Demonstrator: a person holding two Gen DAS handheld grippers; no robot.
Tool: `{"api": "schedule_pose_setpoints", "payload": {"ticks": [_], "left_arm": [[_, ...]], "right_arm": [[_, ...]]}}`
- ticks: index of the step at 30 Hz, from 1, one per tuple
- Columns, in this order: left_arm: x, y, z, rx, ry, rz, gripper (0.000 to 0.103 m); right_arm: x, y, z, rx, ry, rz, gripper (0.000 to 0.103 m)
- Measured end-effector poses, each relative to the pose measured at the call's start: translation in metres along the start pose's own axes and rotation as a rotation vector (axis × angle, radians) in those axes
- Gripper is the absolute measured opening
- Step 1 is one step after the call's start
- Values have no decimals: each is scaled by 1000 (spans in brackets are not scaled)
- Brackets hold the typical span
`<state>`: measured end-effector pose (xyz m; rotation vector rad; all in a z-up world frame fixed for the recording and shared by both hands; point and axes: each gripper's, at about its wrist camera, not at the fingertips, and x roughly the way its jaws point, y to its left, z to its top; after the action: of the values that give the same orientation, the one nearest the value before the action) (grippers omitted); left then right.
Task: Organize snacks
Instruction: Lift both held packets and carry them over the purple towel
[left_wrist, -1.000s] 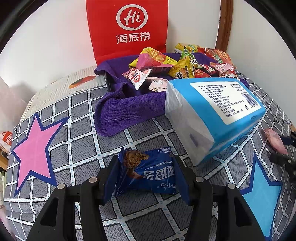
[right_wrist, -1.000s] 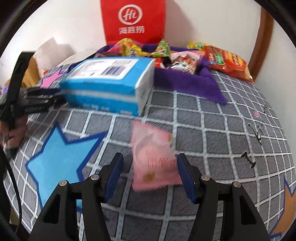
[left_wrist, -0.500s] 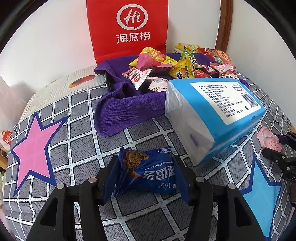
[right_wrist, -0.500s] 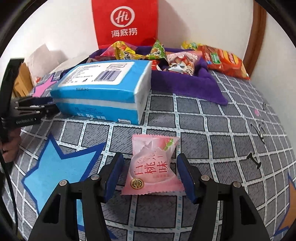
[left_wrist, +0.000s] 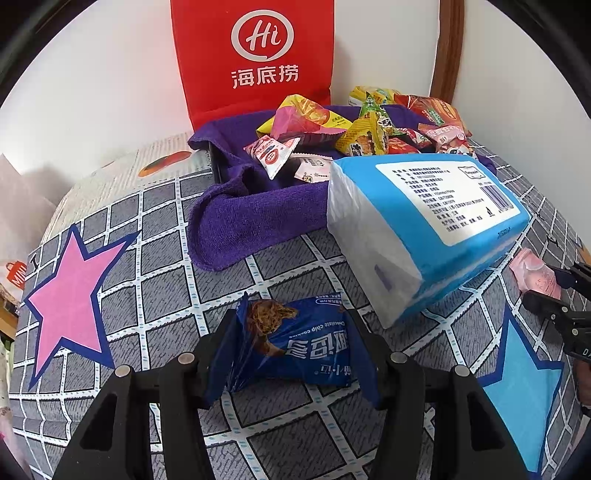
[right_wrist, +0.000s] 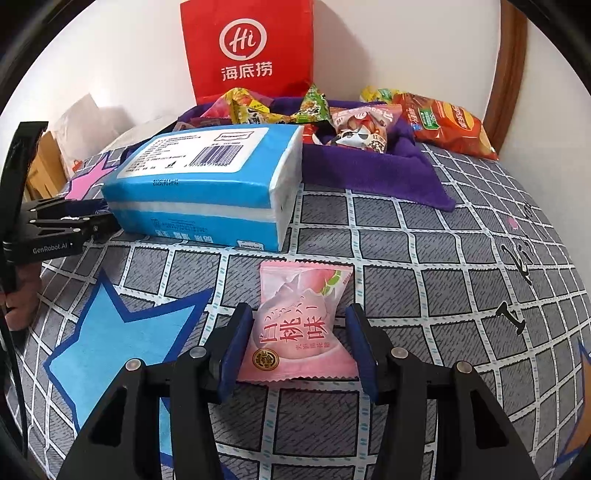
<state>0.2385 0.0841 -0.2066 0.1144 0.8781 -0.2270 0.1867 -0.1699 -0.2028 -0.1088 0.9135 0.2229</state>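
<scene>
A blue chocolate chip cookie packet lies on the checked bedspread between the fingers of my left gripper, which is open around it. A pink peach-flavour snack packet lies between the fingers of my right gripper, also open around it; the packet also shows at the right edge of the left wrist view. A box lined with a purple towel at the back holds several snack packets; the box also shows in the right wrist view.
A blue and white tissue pack lies between the two grippers, in front of the purple box; it also shows in the right wrist view. A red paper bag stands against the wall. A red chip bag lies right of the box.
My right gripper has moved forward and lower, so the pink packet sits deeper between its fingers. My left gripper and the blue packet have not moved.
</scene>
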Motion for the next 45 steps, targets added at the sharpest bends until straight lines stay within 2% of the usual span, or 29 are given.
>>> {"api": "schedule_pose_setpoints", "payload": {"ticks": [3, 20, 38, 45], "left_arm": [[-2, -2, 1, 3, -2, 5, 54], [1, 1, 3, -18, 3, -8, 55], [-1, -3, 1, -12, 1, -5, 51], [-6, -4, 2, -10, 24, -4, 49]], "right_arm": [[0, 5, 0, -20, 1, -22, 51], [2, 3, 0, -12, 0, -6, 53], [1, 3, 3, -7, 3, 1, 52], [-3, 4, 4, -3, 3, 9, 51]]}}
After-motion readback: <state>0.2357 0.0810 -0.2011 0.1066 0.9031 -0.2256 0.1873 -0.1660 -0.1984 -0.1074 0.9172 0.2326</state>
